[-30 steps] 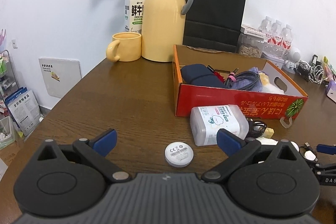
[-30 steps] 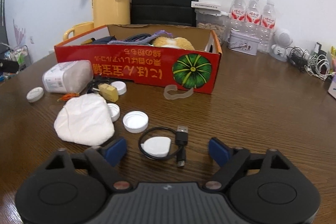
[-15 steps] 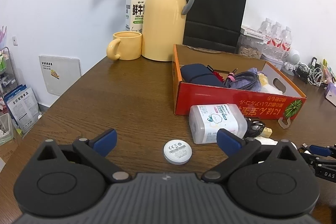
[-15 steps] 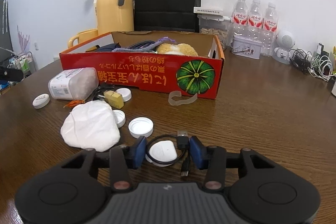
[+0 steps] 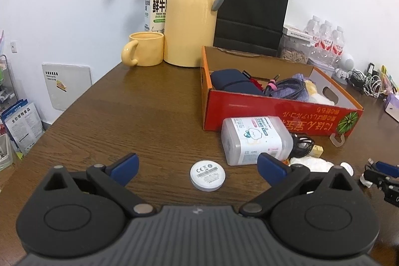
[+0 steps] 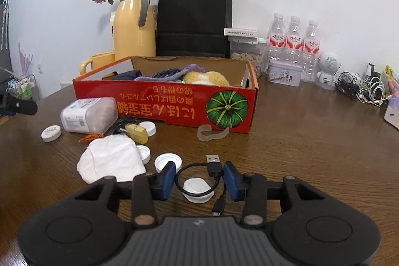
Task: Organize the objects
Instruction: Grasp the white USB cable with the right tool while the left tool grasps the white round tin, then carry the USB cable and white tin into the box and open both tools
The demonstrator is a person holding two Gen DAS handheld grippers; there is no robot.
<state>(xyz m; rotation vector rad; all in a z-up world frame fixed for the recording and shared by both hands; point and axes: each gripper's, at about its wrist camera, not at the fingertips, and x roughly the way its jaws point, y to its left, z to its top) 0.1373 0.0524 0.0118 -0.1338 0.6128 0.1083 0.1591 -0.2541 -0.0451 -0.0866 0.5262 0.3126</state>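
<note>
My right gripper (image 6: 198, 177) is shut on a white charger puck with a looped black USB cable (image 6: 197, 187) and holds it just above the table. My left gripper (image 5: 197, 165) is open and empty, its blue pads on either side of a small white round disc (image 5: 207, 175) on the table. The red cardboard box (image 6: 174, 104) holds a dark pouch (image 5: 232, 82), cables and a plush toy (image 6: 204, 77). A clear plastic bottle (image 5: 254, 140) lies on its side in front of the box.
White caps (image 6: 167, 162), a crumpled white tissue (image 6: 112, 158), a yellow plug (image 6: 136, 132) and a clear strap (image 6: 212, 132) lie before the box. A yellow thermos (image 5: 190, 11), mug (image 5: 144, 49), black bag (image 5: 251, 9), water bottles (image 6: 294, 46) and cables (image 6: 369, 89) stand behind.
My right gripper has closed around the charger puck and cable and lifted it slightly off the table. My left gripper stays open and has hardly moved.
</note>
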